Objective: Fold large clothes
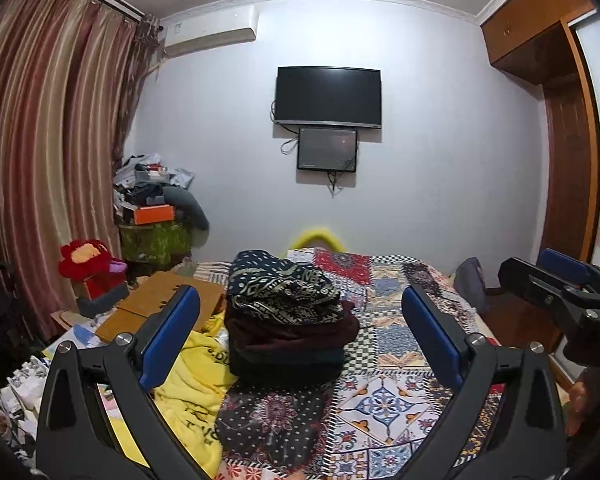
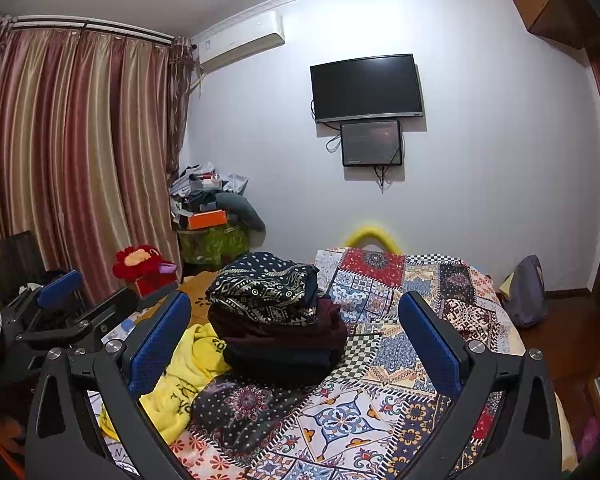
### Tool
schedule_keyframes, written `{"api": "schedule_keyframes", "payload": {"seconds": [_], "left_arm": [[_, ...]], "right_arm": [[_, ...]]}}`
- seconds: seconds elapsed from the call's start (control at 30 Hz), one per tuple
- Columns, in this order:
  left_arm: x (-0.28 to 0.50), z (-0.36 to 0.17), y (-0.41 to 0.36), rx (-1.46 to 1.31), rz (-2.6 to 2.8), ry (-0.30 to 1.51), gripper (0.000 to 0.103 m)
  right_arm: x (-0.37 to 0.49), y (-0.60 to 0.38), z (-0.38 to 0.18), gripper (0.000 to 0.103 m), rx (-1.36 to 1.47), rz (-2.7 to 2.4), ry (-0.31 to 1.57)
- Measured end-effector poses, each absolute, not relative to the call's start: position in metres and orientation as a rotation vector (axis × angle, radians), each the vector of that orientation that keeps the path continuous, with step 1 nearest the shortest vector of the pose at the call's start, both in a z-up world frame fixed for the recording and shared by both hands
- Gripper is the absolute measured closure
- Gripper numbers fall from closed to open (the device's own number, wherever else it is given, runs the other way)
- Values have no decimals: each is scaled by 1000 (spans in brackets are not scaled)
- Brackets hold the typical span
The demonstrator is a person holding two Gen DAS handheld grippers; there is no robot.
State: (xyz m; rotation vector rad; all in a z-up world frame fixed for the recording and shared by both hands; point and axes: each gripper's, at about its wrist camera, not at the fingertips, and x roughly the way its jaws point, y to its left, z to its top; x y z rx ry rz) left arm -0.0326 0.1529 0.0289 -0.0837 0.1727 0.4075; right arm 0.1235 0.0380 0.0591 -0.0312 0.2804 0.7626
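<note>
From my left wrist camera, my left gripper (image 1: pixel 300 336) hangs above the bed (image 1: pixel 396 396) with its blue-padded fingers (image 1: pixel 168 336) spread wide and nothing between them. Framed in that gap is the stack of folded clothes (image 1: pixel 288 316), sitting toward the left edge of the patchwork bedspread: a dark patterned piece on top, a maroon one under it, darker layers at the bottom. A yellow garment (image 1: pixel 192 392) lies crumpled at the stack's left, touching its base and spilling toward the bed's left edge. My right gripper (image 1: pixel 556 280) shows at the right side of this view, over the bed's right edge; from here I cannot tell how far it is open. A TV (image 1: pixel 328 96) hangs on the far wall.

From my right wrist camera, my right gripper (image 2: pixel 296 336) also has its fingers (image 2: pixel 432 344) wide apart and empty, above the bedspread (image 2: pixel 380 364). The folded stack (image 2: pixel 276 316) sits between them farther up the bed, with the yellow garment (image 2: pixel 180 380) against its near-left side. My left gripper (image 2: pixel 60 304) appears at the left, beyond the bed's left edge, in front of the curtain (image 2: pixel 72 160).
</note>
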Motion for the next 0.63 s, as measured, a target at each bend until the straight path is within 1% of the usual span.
{"api": "schedule_keyframes", "payload": {"seconds": [0.63], "left_arm": [[-30, 28, 147, -85, 383, 190, 1]], "right_arm": [[127, 37, 56, 0, -24, 756, 291]]}}
